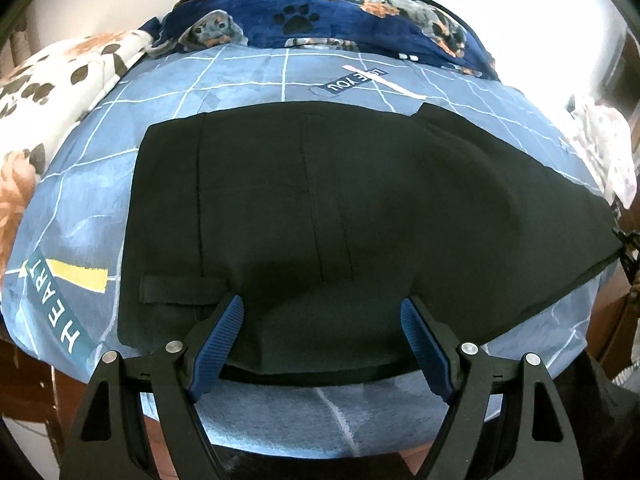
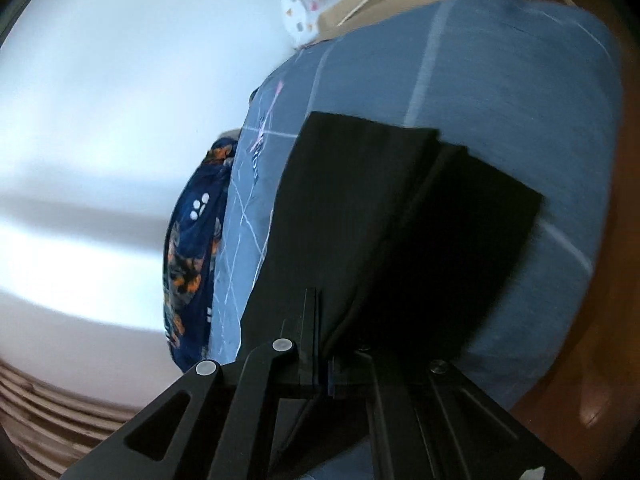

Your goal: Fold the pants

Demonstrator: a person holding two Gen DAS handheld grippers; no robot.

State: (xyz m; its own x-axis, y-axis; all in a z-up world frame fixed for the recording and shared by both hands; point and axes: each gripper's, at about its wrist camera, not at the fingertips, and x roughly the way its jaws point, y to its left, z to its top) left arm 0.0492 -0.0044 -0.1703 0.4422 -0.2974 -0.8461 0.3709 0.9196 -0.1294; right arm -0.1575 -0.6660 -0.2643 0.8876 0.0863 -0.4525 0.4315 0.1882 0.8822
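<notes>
Black pants lie spread flat on a blue grid-patterned bedsheet, with the waist and a belt loop at the left. My left gripper hovers over the near edge of the pants, its blue pads wide apart and open, with nothing pinched. In the right wrist view my right gripper is shut on an edge of the pants. The cloth fans out from the closed fingers and one leg end folds up over the sheet. This view is motion-blurred.
A navy dog-print blanket lies bunched along the far side of the bed. A cream paw-print blanket sits at the left and a white dotted cloth at the right end. Brown wood shows past the bed's edges.
</notes>
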